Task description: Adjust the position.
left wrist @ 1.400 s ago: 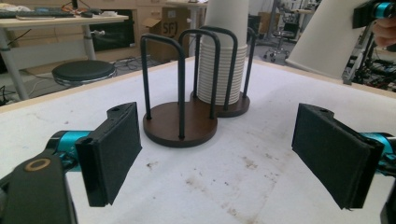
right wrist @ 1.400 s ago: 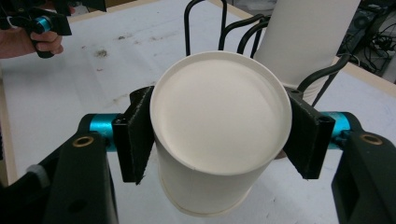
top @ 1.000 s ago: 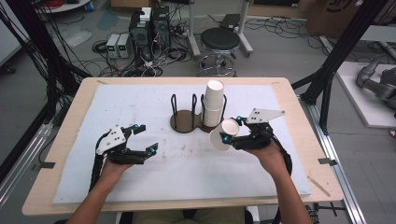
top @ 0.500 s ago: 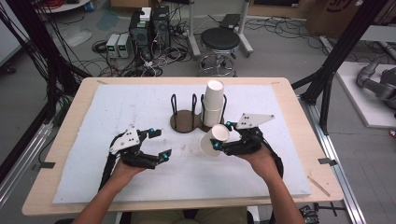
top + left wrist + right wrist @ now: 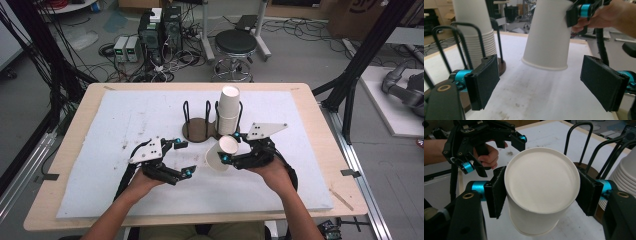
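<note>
My right gripper (image 5: pixel 230 149) is shut on a white paper cup (image 5: pixel 220 152) near its closed bottom end, holding it tilted above the white mat with the rim pointing down and left. In the right gripper view the cup (image 5: pixel 539 195) sits squeezed between both pads. My left gripper (image 5: pixel 184 158) stands open just left of the cup. The left gripper view has the cup (image 5: pixel 547 35) hanging ahead of the wide-apart jaws, not touching them. A stack of white cups (image 5: pixel 228 109) stands upside down in the right ring of the dark wire holder (image 5: pixel 200 129).
The holder's left ring stands bare, with wire posts rising from its round brown base. The white mat (image 5: pixel 125 125) covers most of the wooden table (image 5: pixel 90 100). Beyond the table's far edge are a stool (image 5: pixel 235 45), electronics boxes and cables on the floor.
My left gripper has moved right, toward the cup. My right gripper has carried the cup a little left and nearer, away from the stack.
</note>
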The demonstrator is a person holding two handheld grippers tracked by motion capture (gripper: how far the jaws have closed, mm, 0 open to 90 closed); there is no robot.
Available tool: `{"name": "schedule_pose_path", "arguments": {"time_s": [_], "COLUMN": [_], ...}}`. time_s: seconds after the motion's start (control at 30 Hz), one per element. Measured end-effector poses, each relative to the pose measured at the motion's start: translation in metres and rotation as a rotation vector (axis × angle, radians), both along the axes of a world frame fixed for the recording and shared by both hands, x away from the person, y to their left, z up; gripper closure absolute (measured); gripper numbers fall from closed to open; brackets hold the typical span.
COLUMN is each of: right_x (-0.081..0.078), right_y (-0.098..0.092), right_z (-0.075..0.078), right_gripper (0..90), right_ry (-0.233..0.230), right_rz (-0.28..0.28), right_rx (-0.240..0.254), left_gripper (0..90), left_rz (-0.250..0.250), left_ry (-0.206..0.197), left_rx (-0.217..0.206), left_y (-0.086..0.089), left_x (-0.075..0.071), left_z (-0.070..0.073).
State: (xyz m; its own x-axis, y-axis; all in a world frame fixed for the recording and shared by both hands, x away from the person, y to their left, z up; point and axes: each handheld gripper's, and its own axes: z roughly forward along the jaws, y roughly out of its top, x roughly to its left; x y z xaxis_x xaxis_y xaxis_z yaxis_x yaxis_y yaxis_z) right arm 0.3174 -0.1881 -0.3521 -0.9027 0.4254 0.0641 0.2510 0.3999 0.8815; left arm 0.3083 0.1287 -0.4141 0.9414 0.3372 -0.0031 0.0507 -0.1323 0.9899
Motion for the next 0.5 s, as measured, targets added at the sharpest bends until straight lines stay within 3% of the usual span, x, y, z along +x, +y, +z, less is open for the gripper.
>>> {"name": "schedule_pose_path", "arguments": {"time_s": [0.3,0.33,0.5], "right_x": [-0.002,-0.003,-0.002], "right_y": [0.012,0.013,0.016], "right_z": [0.001,0.002,0.003], "right_gripper": [33.9,33.9,33.9], "right_ry": [0.001,0.009,0.023], "right_rz": [0.034,0.037,0.049], "right_rx": [-0.001,0.004,0.018], "left_gripper": [15.2,15.2,15.2], "left_rz": [-0.044,-0.056,-0.054], "left_ry": [-0.003,0.011,0.011], "left_rx": [0.014,0.010,0.020], "left_y": [-0.020,-0.025,-0.030], "left_x": [0.006,0.007,0.009], "left_z": [0.000,-0.003,-0.007]}}
